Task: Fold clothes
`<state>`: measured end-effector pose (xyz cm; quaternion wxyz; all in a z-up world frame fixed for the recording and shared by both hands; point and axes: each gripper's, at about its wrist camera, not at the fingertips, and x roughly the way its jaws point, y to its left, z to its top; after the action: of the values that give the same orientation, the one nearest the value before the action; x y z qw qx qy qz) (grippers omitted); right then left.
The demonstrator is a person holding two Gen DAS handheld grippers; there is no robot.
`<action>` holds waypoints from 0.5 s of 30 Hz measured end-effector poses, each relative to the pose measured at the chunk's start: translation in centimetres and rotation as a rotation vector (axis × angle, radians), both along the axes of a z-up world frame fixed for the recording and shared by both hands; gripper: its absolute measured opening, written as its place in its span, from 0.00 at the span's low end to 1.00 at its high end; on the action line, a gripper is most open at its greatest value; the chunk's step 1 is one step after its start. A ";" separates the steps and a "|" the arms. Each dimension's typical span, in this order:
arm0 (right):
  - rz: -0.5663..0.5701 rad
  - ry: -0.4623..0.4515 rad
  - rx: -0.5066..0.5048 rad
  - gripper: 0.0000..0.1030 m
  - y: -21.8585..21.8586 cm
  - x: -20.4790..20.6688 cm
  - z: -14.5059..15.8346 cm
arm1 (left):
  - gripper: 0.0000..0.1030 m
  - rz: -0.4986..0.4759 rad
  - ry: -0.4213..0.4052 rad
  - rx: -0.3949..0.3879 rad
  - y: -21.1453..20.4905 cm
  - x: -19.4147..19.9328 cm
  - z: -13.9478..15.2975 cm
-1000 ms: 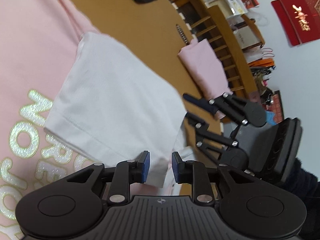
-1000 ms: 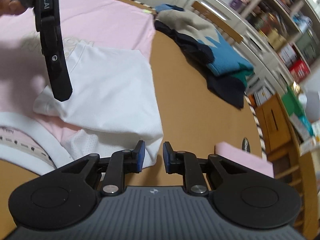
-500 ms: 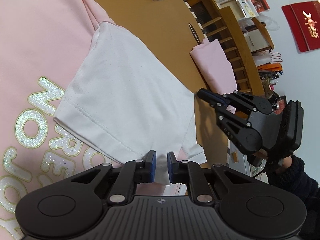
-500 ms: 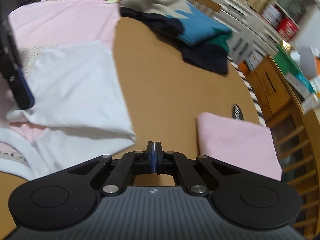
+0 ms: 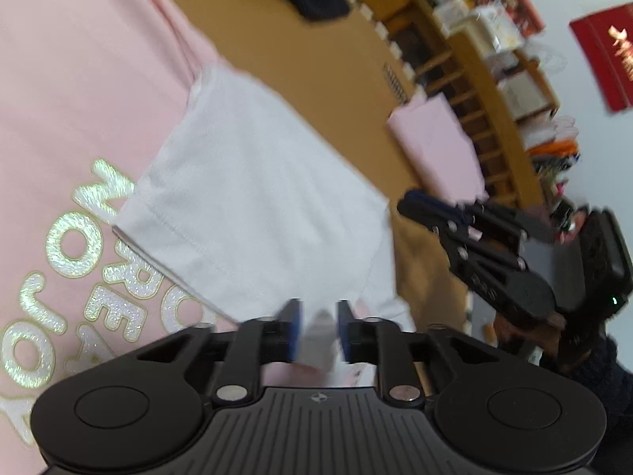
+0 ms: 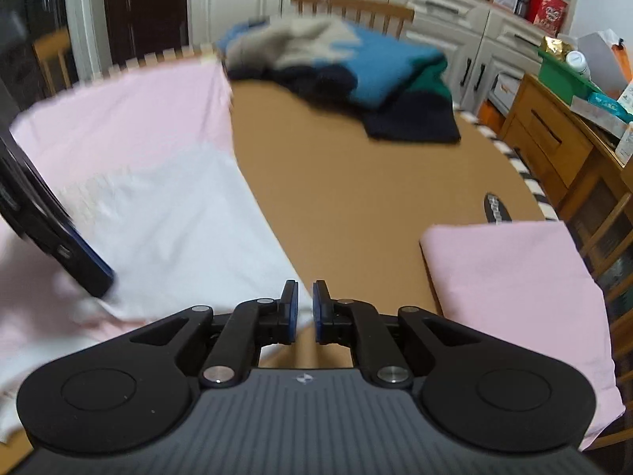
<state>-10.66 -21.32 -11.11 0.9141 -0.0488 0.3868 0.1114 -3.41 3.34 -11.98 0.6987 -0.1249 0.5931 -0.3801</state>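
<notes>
left tool (image 5: 319,330): opening, white sleeve (image 5: 253,206) between | right tool (image 6: 304,310): opening, empty

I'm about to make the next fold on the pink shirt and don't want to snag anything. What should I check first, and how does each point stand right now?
1. White sleeve folded flat over the pink shirt: ok.
2. Left gripper free of cloth: cannot tell; its jaws are opening, and a blurred bit of white cloth shows between them.
3. Right gripper empty: ok; jaws opening, nothing between them, only bare table behind.
4. Folded pink garment clear of the working area: ok, apart at the table's right edge.
5. Dark and blue clothes pile out of the way: ok, at the far edge.
</notes>
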 end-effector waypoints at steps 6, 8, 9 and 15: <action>0.037 0.024 0.195 0.20 1.3 -2.8 1.2 | 0.49 0.084 -0.160 0.048 2.4 -3.3 3.0; 0.063 0.077 0.229 0.21 2.2 -3.9 0.5 | 0.50 0.100 -0.169 0.073 3.1 -4.8 3.5; 0.076 0.103 0.243 0.21 2.6 -4.4 0.1 | 0.50 0.104 -0.177 0.086 3.4 -5.5 3.7; 0.097 0.123 0.134 0.23 3.8 -5.7 -1.6 | 0.53 0.134 -0.191 0.126 5.5 -10.0 4.1</action>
<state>-16.41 -17.56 -12.72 0.8833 0.0006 0.4312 0.1841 -13.38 8.89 -7.89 0.7824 -0.0834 0.5367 -0.3049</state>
